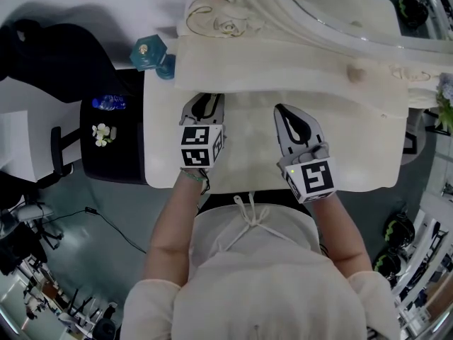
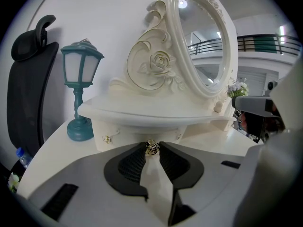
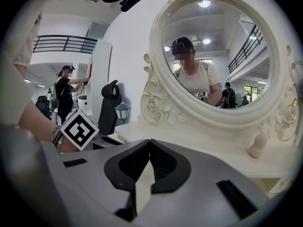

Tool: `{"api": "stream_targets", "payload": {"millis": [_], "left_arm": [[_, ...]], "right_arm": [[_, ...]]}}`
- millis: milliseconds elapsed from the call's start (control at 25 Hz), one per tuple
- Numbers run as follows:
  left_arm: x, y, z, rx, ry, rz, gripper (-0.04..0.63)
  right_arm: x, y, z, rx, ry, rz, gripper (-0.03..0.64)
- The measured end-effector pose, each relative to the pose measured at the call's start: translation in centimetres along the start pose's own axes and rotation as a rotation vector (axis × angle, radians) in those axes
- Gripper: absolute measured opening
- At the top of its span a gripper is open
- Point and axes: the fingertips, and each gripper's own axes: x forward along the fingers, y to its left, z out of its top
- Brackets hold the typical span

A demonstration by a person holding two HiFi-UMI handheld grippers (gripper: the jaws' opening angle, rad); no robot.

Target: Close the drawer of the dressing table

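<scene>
The cream dressing table (image 1: 248,144) carries a raised shelf (image 2: 142,111) with small drawers beneath it. In the left gripper view my left gripper (image 2: 152,146) is shut on a small gold drawer knob (image 2: 152,147) at the shelf's middle. The drawer front behind the knob is hidden by the jaws. From the head view the left gripper (image 1: 205,99) reaches under the shelf edge. My right gripper (image 1: 282,110) hovers over the tabletop to its right, jaws shut on nothing, tips meeting (image 3: 150,142) before the mirror base.
A teal lantern lamp (image 2: 81,79) stands at the table's back left corner. The oval mirror (image 3: 222,56) rises behind the shelf. A black office chair (image 2: 28,79) and a dark side table (image 1: 106,129) with a bottle stand to the left.
</scene>
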Motion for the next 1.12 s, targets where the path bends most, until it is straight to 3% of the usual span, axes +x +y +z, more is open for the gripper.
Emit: {"api": "stream_targets", "payload": {"millis": [360, 480, 680, 1120], "left_arm": [[-0.3, -0.3, -0.1, -0.032, 0.005, -0.021, 0.111], [-1.1, -1.2, 0.4, -0.045, -0.039, -0.055, 0.265], [-3.7, -3.4, 1.0, 0.034, -0.073, -0.063, 0.272], [-10.6, -6.1, 5.4, 0.114, -0.18, -0.096, 0.265]], "right_arm": [[-0.2, 0.0, 0.3, 0.011, -0.002, 0.001, 0.006], [-0.6, 0.1, 0.2, 0.018, 0.003, 0.003, 0.006], [-1.8, 0.4, 0.1, 0.027, 0.005, 0.003, 0.006], [-5.6, 0.7, 2.2, 0.028, -0.061, -0.008, 0.006]]}}
